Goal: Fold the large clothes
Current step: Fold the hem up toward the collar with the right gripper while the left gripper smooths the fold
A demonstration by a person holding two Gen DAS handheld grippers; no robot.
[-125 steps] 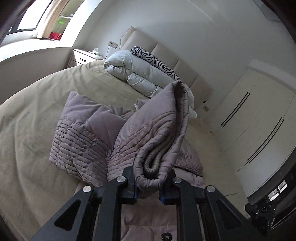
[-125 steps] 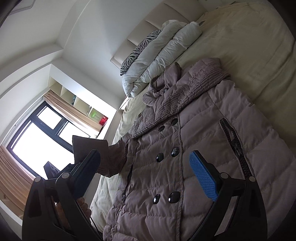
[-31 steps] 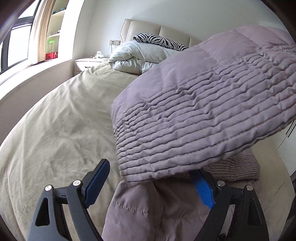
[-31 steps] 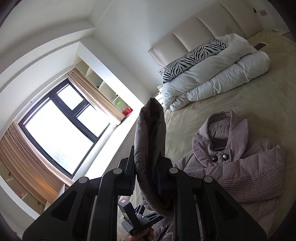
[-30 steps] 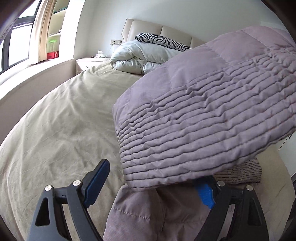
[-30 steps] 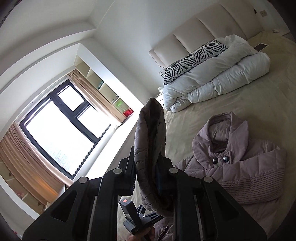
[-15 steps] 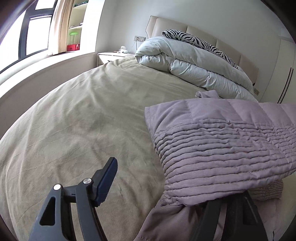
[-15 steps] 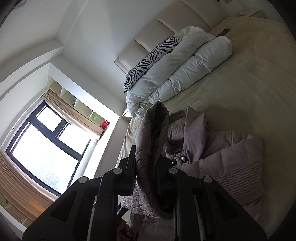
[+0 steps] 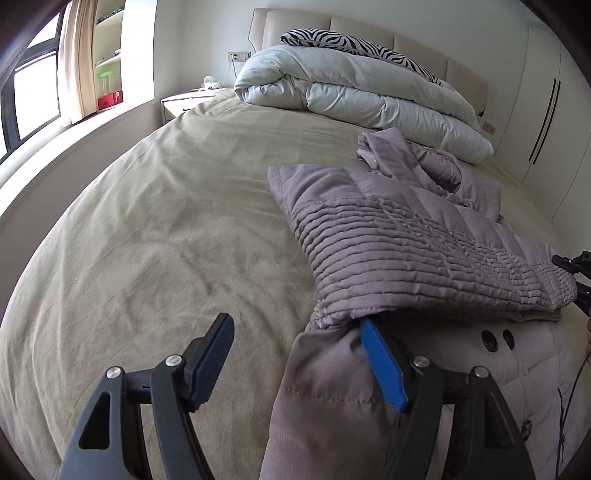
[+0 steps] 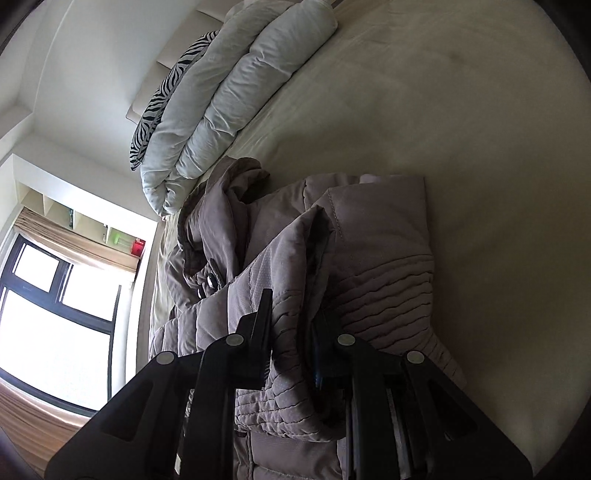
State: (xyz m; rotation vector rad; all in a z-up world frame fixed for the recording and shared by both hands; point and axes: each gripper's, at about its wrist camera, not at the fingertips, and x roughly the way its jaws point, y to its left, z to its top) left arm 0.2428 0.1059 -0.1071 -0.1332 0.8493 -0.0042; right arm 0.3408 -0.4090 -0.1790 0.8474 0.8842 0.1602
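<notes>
Across the wide bed with its beige sheet (image 9: 155, 236), a mauve quilted puffer jacket (image 9: 424, 251) lies on the side nearer the white wardrobe doors (image 9: 543, 110), its collar toward the headboard. One sleeve with ribbed stitching is folded across the jacket's front, just above two dark buttons (image 9: 498, 336). Near the padded cream headboard (image 9: 369, 33), a rolled white duvet (image 9: 354, 92) lies along the bed, with a zebra-striped pillow (image 9: 351, 42) behind it. A dark-framed window (image 10: 55, 295) with a tan curtain stands to one side, beside open shelves.

The left tongs (image 9: 299, 363) are spread wide and hold nothing; one blue pad hangs over the bare sheet, the other sits against the jacket's edge, just under the folded sleeve. The right tongs (image 10: 295, 332) are clamped narrow on a fold of the jacket (image 10: 295, 266), which bunches up between the black fingers (image 10: 258, 332).
</notes>
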